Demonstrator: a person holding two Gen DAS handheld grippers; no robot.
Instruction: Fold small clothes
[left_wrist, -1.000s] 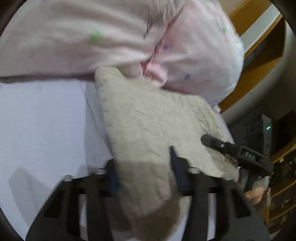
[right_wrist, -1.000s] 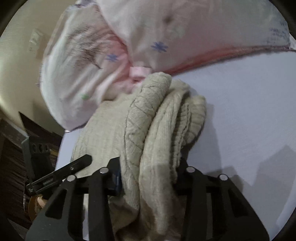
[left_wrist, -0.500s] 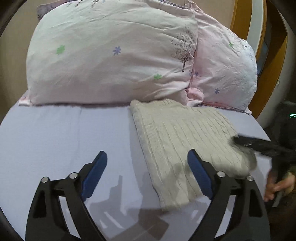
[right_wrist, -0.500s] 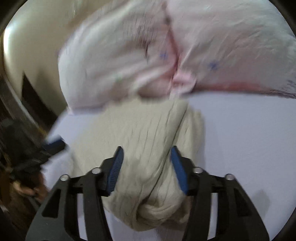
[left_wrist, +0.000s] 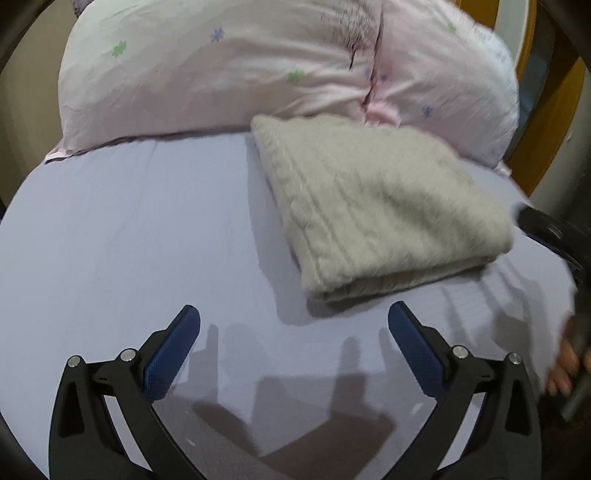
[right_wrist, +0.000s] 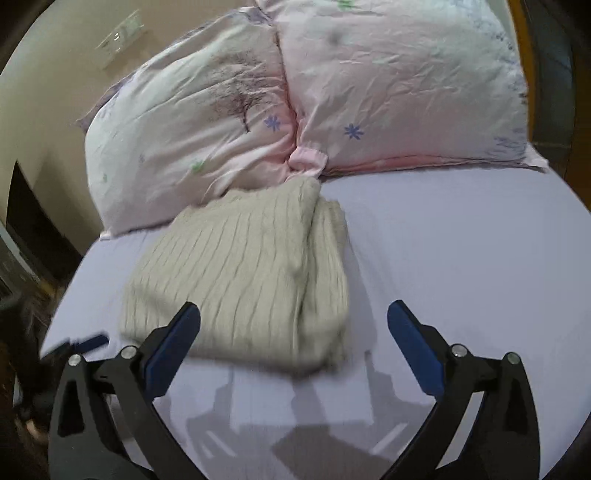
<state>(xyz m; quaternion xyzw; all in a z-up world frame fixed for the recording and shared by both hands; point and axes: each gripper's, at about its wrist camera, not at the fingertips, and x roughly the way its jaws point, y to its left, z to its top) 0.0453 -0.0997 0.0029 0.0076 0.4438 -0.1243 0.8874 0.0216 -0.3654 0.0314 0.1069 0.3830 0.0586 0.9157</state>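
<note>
Pillows (right_wrist: 295, 92) and a lilac bed (left_wrist: 129, 240) are noted, the folded sweater (left_wrist: 376, 206) lying flat against them. Both the left gripper (left_wrist: 293, 347) and right gripper (right_wrist: 293, 343), clamped on it a second ago, are now spread and withdrawn; the fold is judged complete.

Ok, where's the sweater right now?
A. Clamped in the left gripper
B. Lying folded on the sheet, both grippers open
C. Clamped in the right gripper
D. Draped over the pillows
B: the sweater lies folded on the sheet, with the left gripper and right gripper both open and empty.
</note>
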